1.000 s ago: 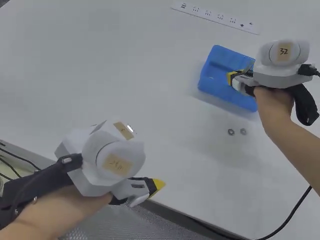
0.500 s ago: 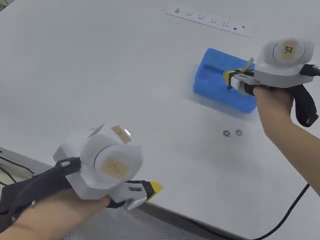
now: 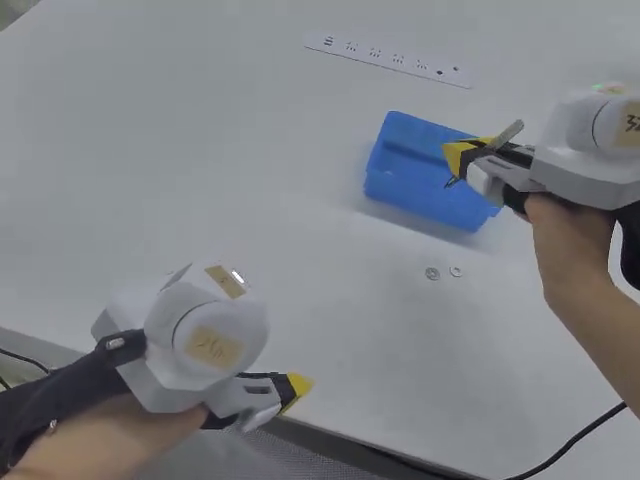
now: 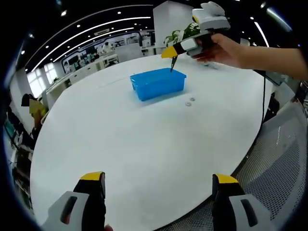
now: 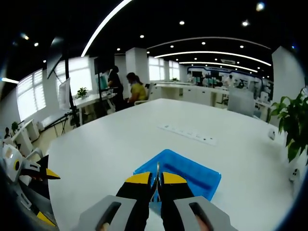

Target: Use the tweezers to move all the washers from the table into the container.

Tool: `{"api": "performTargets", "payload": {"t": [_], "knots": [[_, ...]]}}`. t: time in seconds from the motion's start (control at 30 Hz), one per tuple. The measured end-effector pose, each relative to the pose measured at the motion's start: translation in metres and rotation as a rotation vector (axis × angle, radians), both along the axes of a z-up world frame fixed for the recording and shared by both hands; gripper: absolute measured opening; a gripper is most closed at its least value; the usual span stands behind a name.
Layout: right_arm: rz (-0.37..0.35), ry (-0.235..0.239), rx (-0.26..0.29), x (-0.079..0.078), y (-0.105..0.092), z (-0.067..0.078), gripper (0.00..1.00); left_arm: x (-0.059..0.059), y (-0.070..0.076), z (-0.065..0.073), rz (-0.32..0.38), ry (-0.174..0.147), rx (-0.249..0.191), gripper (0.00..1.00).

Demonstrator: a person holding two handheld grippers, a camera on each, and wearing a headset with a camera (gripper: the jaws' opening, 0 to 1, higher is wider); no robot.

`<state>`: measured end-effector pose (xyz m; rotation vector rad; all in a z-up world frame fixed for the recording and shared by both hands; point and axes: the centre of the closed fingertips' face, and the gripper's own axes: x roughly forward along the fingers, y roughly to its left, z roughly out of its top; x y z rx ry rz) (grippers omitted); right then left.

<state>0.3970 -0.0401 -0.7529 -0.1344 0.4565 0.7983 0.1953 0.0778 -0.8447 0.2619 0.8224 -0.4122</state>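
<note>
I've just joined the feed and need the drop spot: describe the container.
On the white table, look past the two washers toward the power strip. The container sits between them, by the tweezers in the right gripper. It is an open rectangular tub, the only blue thing on the tabletop.

Blue container on white table. Right gripper above container's right end, jaws pinched on tweezers; tweezers tilted, upper end sticking up right. Two washers side by side on table, near container's front right corner, not touching it. Power strip beyond container. Left gripper well in front of container, at table's near edge, held in hand. Cable front-right of container.
</note>
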Motion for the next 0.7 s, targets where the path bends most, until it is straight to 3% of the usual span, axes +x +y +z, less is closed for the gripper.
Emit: {"api": "performTargets", "payload": {"t": [0.43,0.7], "knots": [[-0.059,0.120,0.039,-0.029,-0.014,-0.043,0.03,0.000,0.000,0.000,-0.005,0.001,0.006,0.94],[-0.062,0.153,-0.013,-0.038,-0.018,-0.067,0.04,-0.001,0.000,-0.002,-0.006,0.009,0.005,0.94]]}}
